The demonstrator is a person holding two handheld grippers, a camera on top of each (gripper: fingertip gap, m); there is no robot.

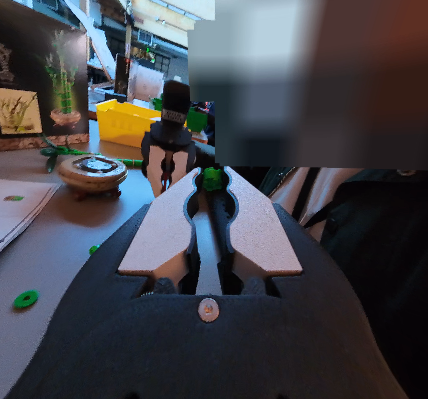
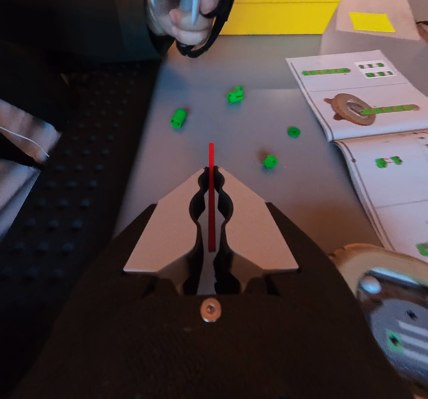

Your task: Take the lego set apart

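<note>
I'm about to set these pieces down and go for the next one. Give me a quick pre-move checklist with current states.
1. Left gripper shut on green piece: ok.
2. Right gripper shut on red axle: ok.
3. Axle free of green piece: ok, grippers apart.
4. Bare table ahead for a drop: ok, away from the loose green parts.
5. Pot base upright: ok.
6. Stalk behind base within reach: cannot tell.
</note>
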